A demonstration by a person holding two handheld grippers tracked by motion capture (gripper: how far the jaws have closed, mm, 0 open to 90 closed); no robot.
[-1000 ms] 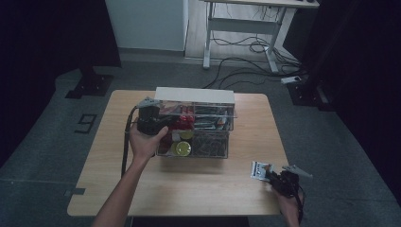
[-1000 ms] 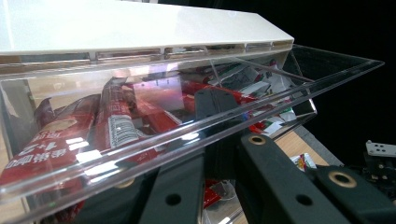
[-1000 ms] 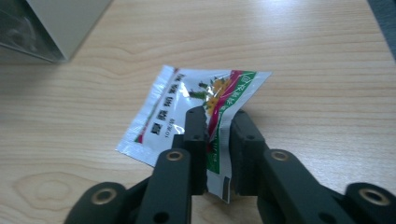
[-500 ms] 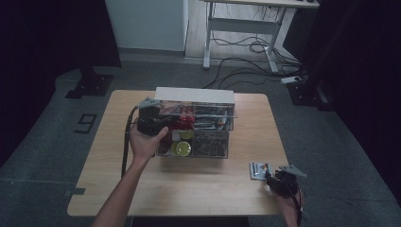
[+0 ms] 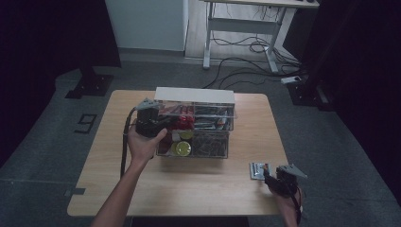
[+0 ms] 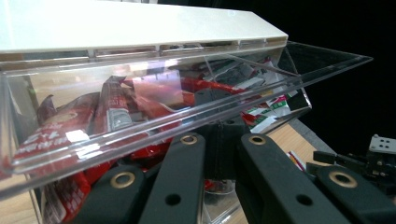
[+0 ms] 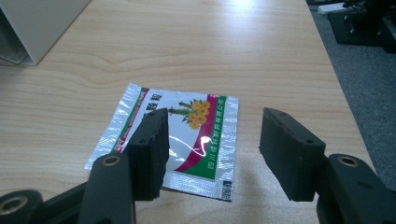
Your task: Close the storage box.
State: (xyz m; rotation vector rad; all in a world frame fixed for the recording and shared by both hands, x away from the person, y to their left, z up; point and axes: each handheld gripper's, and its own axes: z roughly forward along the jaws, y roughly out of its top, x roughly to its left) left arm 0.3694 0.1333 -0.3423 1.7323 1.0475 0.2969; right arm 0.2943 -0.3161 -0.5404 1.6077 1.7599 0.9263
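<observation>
Left gripper (image 5: 152, 124) is clamped on the clear flip lid (image 6: 196, 100) of the organizer box (image 5: 195, 124) at table centre, holding it up so the top bin of red packets (image 6: 88, 135) stays accessible. Right gripper (image 7: 212, 149), at 4 o'clock from the box near the table's front right corner, has its jaws apart; they have just been opening. The foil sachet (image 7: 170, 142) lies flat on the table (image 5: 189, 189) under them, untouched, probably just released or about to be picked.

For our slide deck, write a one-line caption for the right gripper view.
Right gripper, jaws just opened, hovers over a flat foil sachet on the wooden table.
</observation>
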